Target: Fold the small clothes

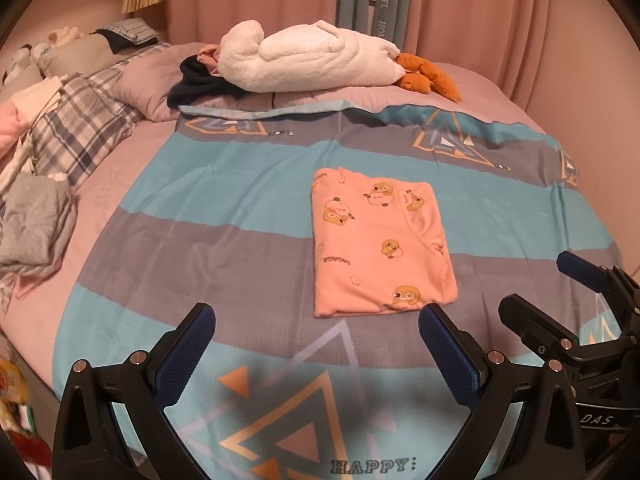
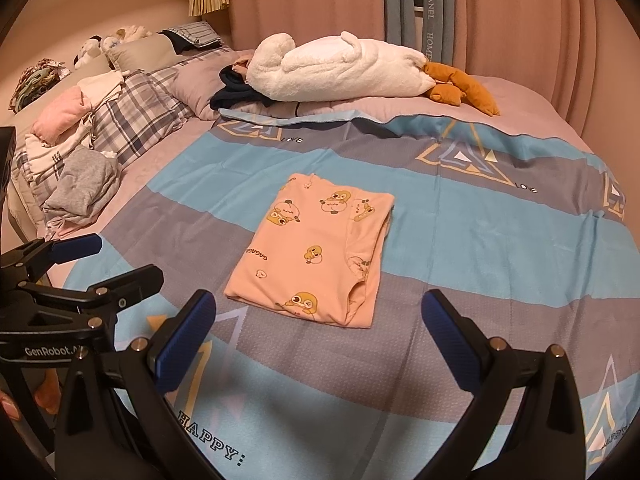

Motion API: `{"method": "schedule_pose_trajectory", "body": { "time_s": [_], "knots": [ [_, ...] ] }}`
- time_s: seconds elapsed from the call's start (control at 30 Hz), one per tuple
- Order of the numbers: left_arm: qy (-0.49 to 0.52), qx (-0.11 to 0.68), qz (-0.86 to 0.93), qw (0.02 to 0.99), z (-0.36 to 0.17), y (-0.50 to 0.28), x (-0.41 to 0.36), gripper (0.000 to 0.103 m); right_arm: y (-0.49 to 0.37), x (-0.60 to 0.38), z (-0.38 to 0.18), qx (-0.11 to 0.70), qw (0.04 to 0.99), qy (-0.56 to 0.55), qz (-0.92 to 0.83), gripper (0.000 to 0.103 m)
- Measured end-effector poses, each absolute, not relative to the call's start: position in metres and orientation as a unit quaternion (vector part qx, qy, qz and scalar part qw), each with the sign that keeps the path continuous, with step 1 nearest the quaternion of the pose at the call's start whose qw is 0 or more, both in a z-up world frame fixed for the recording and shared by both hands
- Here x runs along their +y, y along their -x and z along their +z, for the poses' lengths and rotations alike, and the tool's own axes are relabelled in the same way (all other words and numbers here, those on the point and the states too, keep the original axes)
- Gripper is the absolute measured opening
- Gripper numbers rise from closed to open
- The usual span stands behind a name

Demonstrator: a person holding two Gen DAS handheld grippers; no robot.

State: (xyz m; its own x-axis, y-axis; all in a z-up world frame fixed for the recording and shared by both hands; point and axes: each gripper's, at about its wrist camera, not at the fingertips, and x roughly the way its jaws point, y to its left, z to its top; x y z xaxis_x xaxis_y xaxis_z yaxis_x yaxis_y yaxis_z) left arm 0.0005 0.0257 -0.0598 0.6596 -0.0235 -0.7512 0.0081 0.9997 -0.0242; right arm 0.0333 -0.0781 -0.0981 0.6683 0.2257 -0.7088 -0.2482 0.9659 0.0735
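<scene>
A small pink garment (image 1: 380, 244) with yellow cartoon prints lies folded into a neat rectangle on the blue and grey striped sheet (image 1: 224, 216). In the right wrist view the same pink garment (image 2: 312, 248) sits just beyond the fingers. My left gripper (image 1: 316, 332) is open, hovering near the garment's front edge with nothing between its blue pads. My right gripper (image 2: 320, 320) is open too and holds nothing. Each gripper shows at the edge of the other's view: the right gripper (image 1: 560, 288) and the left gripper (image 2: 120, 260).
A large white plush goose (image 1: 304, 60) with orange feet lies across the far side of the bed. A pile of grey and pink clothes (image 2: 80, 188) and plaid pillows (image 2: 136, 120) sit at the left. Pink curtains (image 2: 520, 20) hang behind.
</scene>
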Motion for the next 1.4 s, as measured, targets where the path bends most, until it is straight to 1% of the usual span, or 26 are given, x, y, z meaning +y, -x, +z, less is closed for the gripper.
{"method": "schedule_pose_trajectory", "body": {
  "time_s": [1.4],
  "knots": [
    [0.007,0.408,-0.004,0.913,-0.059,-0.007,0.034,0.101,-0.038,-0.093,-0.095,0.383,0.917,0.012,0.114,0.103]
  ]
}}
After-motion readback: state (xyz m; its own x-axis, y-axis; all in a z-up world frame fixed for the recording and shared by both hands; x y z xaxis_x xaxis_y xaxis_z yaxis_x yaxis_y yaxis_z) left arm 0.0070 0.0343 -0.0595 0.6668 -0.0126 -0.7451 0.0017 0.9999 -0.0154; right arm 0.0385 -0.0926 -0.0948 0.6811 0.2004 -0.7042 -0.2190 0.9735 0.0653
